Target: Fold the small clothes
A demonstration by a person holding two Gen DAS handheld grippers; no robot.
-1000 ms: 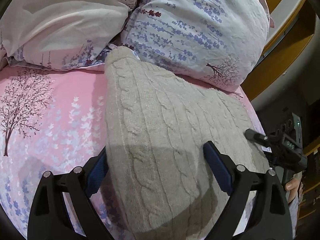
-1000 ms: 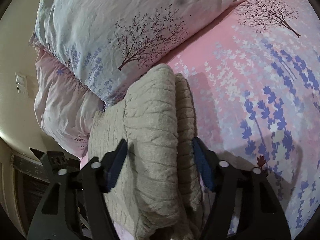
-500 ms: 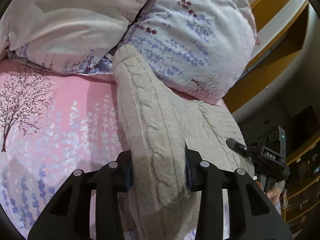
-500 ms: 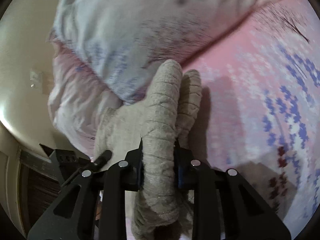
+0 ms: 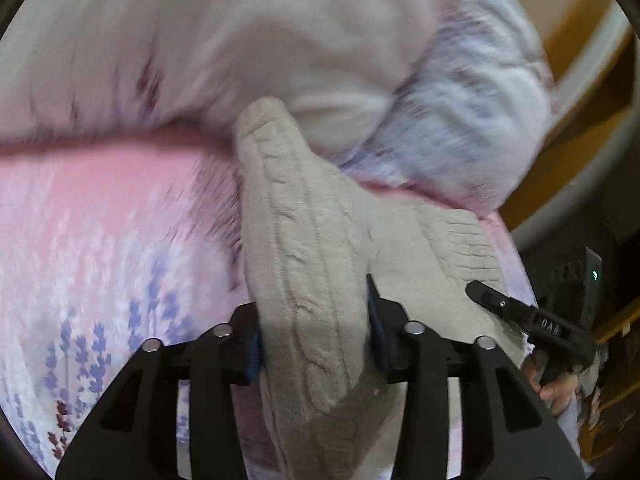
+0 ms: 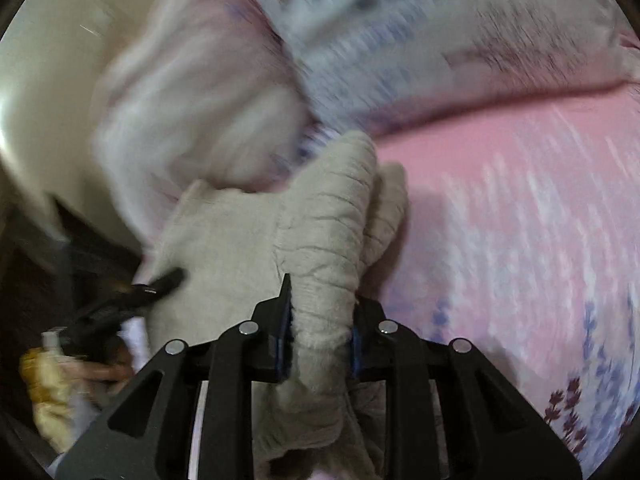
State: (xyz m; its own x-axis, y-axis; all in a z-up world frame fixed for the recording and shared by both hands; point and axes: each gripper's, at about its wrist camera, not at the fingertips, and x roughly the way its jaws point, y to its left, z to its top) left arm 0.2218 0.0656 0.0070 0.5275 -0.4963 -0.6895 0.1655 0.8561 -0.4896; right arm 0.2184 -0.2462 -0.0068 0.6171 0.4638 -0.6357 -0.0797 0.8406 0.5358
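A beige cable-knit sweater lies folded on the pink floral bedsheet. My left gripper is shut on one bunched edge of it, the knit squeezed between the blue pads. My right gripper is shut on another bunched, ribbed edge of the same sweater. The right gripper also shows at the right edge of the left wrist view, and the left gripper shows at the left of the right wrist view. Both views are motion-blurred.
Two large floral pillows lie right behind the sweater, also in the right wrist view. A wooden headboard or shelf stands at the bed's side. A cream wall is at the left.
Both grippers closed from open onto the sweater's edges and pinched the knit into ridges. Both have since moved with it; the views have swung and are blurred.
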